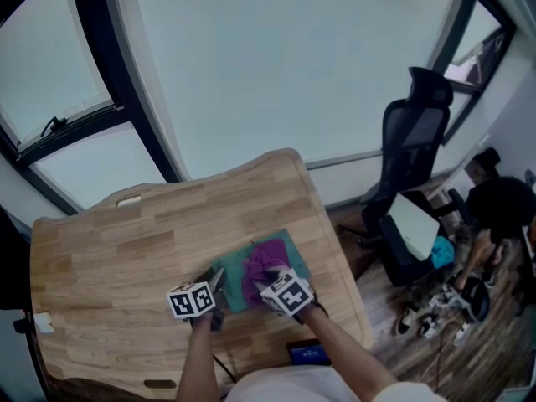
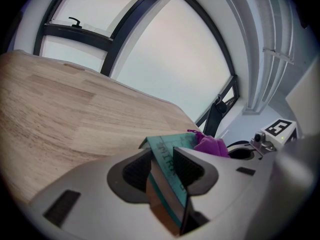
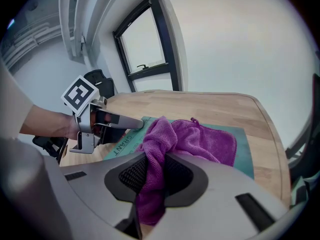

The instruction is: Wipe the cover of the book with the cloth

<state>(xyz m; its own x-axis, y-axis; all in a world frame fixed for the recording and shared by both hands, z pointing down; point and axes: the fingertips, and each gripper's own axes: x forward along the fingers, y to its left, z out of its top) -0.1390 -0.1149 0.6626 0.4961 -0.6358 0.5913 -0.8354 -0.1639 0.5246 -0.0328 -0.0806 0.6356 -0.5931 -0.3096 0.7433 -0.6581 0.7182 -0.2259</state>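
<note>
Wooden desk (image 1: 126, 249) stands under large windows (image 1: 276, 65), with an office chair (image 1: 410, 141) off to its right. A teal book (image 1: 295, 245) lies near the desk's front right edge. The left hand-held gripper (image 2: 162, 166) clamps the book's near edge, with both pads against it. The right hand-held gripper (image 3: 155, 170) pinches a bunched fold of the purple cloth (image 3: 200, 139). The remainder of the cloth lies spread on the cover, just beside the left jaws.
</note>
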